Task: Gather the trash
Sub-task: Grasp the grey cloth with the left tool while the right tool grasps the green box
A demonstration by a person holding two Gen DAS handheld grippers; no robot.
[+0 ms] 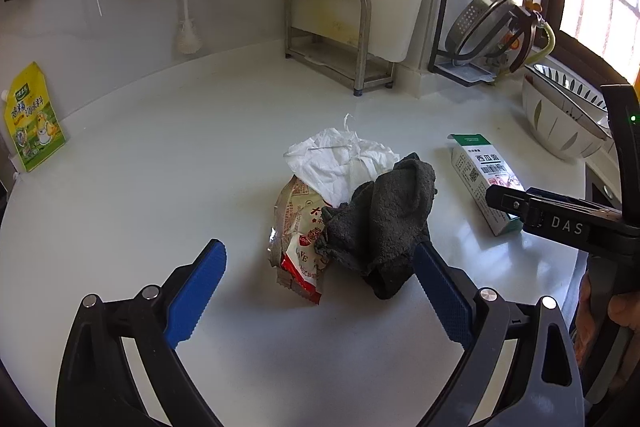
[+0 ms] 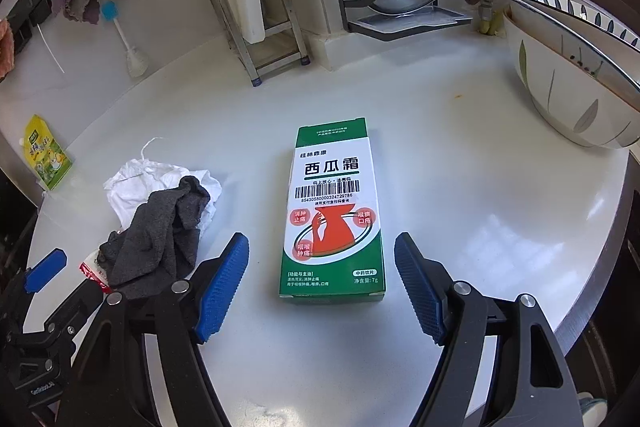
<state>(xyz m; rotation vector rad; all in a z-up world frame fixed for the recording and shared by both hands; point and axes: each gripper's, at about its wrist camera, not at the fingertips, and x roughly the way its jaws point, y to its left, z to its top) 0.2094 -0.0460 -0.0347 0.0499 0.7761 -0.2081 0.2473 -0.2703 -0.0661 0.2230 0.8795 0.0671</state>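
A green and white medicine box [image 2: 335, 211] lies flat on the white counter, its near end between the blue pads of my open right gripper [image 2: 322, 247], untouched. In the left wrist view the same box [image 1: 482, 181] lies to the right. A dark grey cloth [image 1: 384, 219] is heaped over a crumpled white tissue [image 1: 336, 163] and a red and beige snack wrapper [image 1: 298, 247]. My left gripper [image 1: 320, 255] stands open just short of that pile, its right pad close by the cloth. The right wrist view shows the pile [image 2: 160, 227] at the left.
A yellow sauce pouch [image 1: 34, 119] leans at the left wall. A steel rack [image 1: 332, 35] with a cutting board, a dish rack with steel pans [image 1: 492, 19] and stacked patterned bowls [image 2: 572, 67] line the back and right. The counter edge [image 2: 600, 291] curves at the right.
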